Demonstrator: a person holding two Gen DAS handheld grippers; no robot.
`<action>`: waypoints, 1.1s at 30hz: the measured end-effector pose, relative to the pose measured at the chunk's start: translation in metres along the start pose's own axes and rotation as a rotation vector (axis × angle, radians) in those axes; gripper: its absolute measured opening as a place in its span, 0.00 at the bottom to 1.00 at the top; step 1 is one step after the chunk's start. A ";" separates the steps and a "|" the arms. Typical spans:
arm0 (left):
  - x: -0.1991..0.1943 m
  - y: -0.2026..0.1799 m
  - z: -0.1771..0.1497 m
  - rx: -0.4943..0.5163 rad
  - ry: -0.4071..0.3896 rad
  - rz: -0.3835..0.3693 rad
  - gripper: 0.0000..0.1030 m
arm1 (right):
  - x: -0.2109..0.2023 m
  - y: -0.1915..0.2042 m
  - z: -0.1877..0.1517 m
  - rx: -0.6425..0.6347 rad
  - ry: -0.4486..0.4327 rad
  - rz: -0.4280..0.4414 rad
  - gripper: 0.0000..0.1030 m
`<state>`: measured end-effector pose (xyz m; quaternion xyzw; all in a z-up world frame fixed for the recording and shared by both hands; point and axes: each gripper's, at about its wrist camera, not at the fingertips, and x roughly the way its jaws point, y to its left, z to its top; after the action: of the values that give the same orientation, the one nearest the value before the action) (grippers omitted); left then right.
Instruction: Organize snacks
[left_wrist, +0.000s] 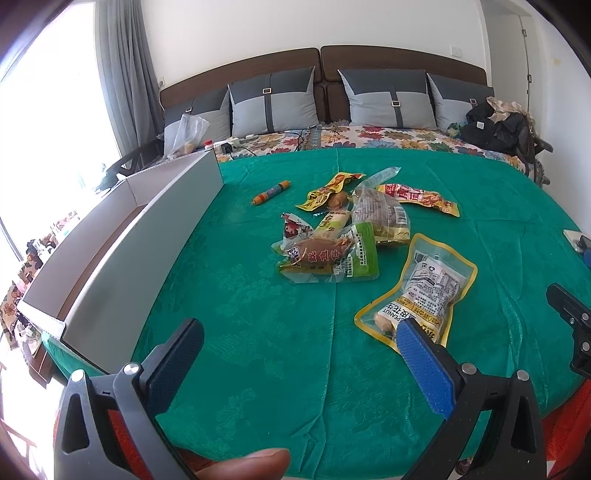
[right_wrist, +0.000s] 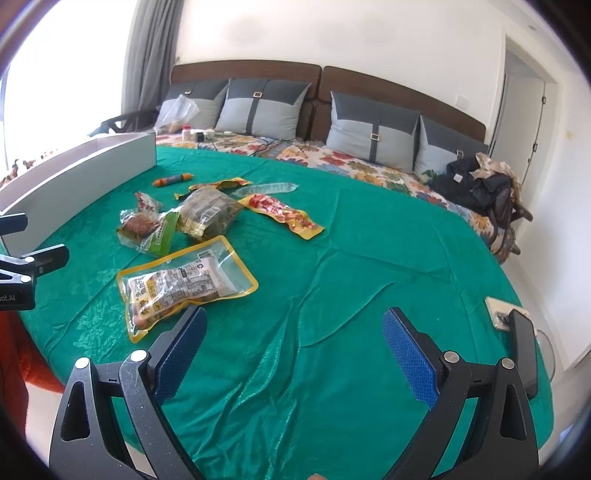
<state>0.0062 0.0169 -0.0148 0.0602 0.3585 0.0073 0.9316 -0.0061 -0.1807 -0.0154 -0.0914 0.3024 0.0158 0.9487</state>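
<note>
Several snack packets lie in a loose pile on the green bedspread (left_wrist: 258, 314). A yellow-edged peanut pouch (left_wrist: 421, 291) lies nearest, also in the right wrist view (right_wrist: 184, 280). A green-labelled packet (left_wrist: 332, 254) (right_wrist: 147, 230), a brown clear bag (left_wrist: 380, 214) (right_wrist: 208, 212), a red-yellow packet (left_wrist: 417, 197) (right_wrist: 284, 216) and an orange sausage stick (left_wrist: 271, 192) (right_wrist: 173, 180) lie behind. A white open box (left_wrist: 140, 236) (right_wrist: 74, 173) stands at the left. My left gripper (left_wrist: 299, 332) is open and empty, its right pad at the pouch's near end. My right gripper (right_wrist: 295, 332) is open and empty, right of the pouch.
Grey pillows (left_wrist: 273, 101) and a brown headboard are at the far end, with a floral sheet, cables and a plastic bag (left_wrist: 186, 134). Dark clothes (right_wrist: 480, 188) are piled at the far right. A phone (right_wrist: 498, 314) lies at the bed's right edge.
</note>
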 end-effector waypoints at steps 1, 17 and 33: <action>0.000 0.000 0.000 -0.001 0.002 -0.001 1.00 | 0.000 0.000 0.000 0.000 0.000 0.000 0.95; 0.004 0.002 -0.001 -0.009 0.009 0.004 1.00 | 0.001 0.000 0.000 0.001 0.001 0.002 0.95; 0.005 0.003 -0.001 -0.009 0.011 0.003 1.00 | 0.008 -0.008 -0.003 0.057 0.029 0.021 0.95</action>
<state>0.0098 0.0203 -0.0186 0.0562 0.3636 0.0106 0.9298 -0.0007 -0.1891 -0.0207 -0.0613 0.3173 0.0157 0.9462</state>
